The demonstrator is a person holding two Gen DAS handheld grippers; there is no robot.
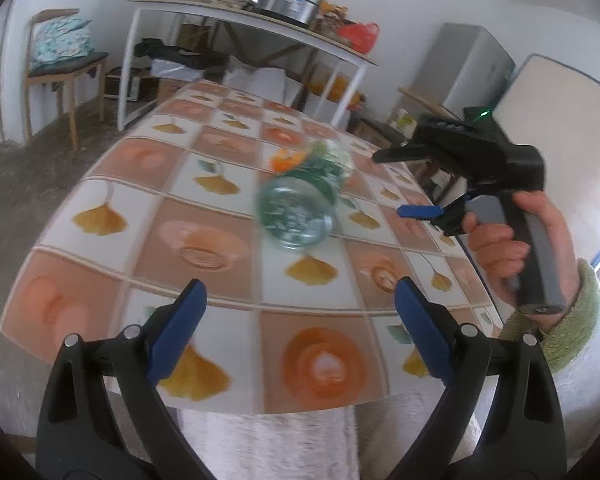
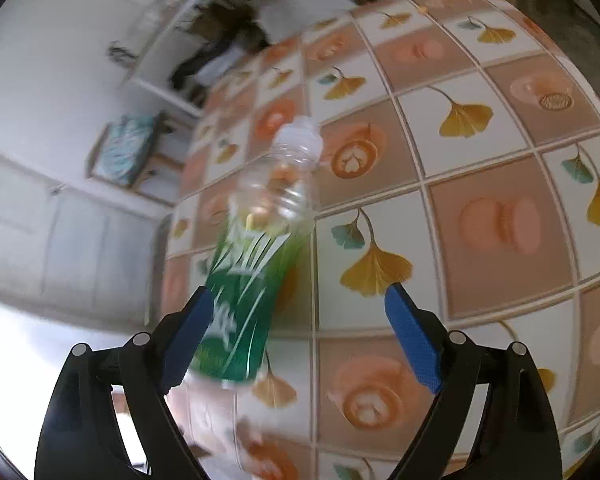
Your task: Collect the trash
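An empty clear plastic bottle point(image 1: 300, 204) with a green label is blurred above the patterned table point(image 1: 140, 184), its base facing the left wrist camera. In the right wrist view the bottle point(image 2: 256, 264) sits between the open fingers, close to the left pad point(image 2: 188, 340), its white cap pointing away. No pad visibly presses it. My left gripper point(image 1: 300, 312) is open and empty near the table's front edge. My right gripper point(image 2: 300, 336), seen in the left wrist view point(image 1: 418, 211), hovers at the table's right side. A small orange scrap point(image 1: 286, 160) lies behind the bottle.
A white shelf table point(image 1: 252, 20) with a metal pot and red bag stands behind. A wooden chair point(image 1: 60, 64) with a cushion is at the back left. A grey cabinet point(image 1: 476, 68) and a white board point(image 1: 556, 128) stand at the right.
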